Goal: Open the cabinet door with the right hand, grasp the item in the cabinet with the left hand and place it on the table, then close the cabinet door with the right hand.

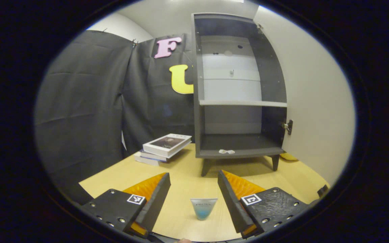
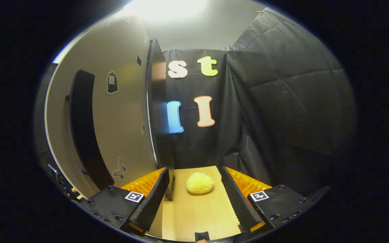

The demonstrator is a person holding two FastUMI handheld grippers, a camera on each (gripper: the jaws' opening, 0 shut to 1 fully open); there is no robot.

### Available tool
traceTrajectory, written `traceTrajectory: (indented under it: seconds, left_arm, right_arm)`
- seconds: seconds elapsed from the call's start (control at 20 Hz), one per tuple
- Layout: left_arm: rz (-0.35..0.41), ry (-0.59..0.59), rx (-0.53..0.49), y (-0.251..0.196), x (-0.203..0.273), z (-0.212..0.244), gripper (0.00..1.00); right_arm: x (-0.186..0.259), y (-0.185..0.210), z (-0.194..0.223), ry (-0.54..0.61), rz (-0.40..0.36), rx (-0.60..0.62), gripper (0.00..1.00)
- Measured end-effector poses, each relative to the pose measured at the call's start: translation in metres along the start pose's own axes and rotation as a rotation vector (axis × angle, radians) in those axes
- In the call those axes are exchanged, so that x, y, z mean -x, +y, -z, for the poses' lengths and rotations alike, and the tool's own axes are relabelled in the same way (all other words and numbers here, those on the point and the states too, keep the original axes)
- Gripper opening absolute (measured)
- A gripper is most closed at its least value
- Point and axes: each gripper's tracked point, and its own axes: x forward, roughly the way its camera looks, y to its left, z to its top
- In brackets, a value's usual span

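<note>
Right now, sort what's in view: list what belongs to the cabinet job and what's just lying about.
Part of the job:
cabinet, standing open
cabinet door
small tube, on the table between the left gripper's open jaws

Just lying about:
stack of books
yellow bun
small white scrap on the cabinet floor

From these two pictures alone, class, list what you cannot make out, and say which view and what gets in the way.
- Left gripper view: the print on the cup between the open left gripper is too small to read.
- Left gripper view: the white scrap on the cabinet floor is too small to identify.
- Left gripper view: a yellow thing is mostly hidden behind the door.
- Right gripper view: the door hides the cabinet's inside; the handle runs off the lower edge.
</note>
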Motion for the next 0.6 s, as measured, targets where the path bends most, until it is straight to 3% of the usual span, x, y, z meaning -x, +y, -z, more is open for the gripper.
traceTrajectory:
  seconds: [0.1,0.35,0.6]
  left_arm:
    - [-0.029,-0.033,-0.029,0.017,0.013,-0.038,0.85]
    - [-0.061,-0.090,-0.035,0.052,0.027,-0.097,0.88]
    - [-0.083,-0.148,-0.067,0.095,0.019,-0.120,0.85]
  right_arm:
    - [0.002,0.002,-0.006,-0.014,-0.018,-0.017,0.98]
    - [0.013,0.022,-0.013,-0.043,-0.052,-0.065,0.98]
    - [0.021,0.021,-0.012,-0.063,0.058,-0.062,0.97]
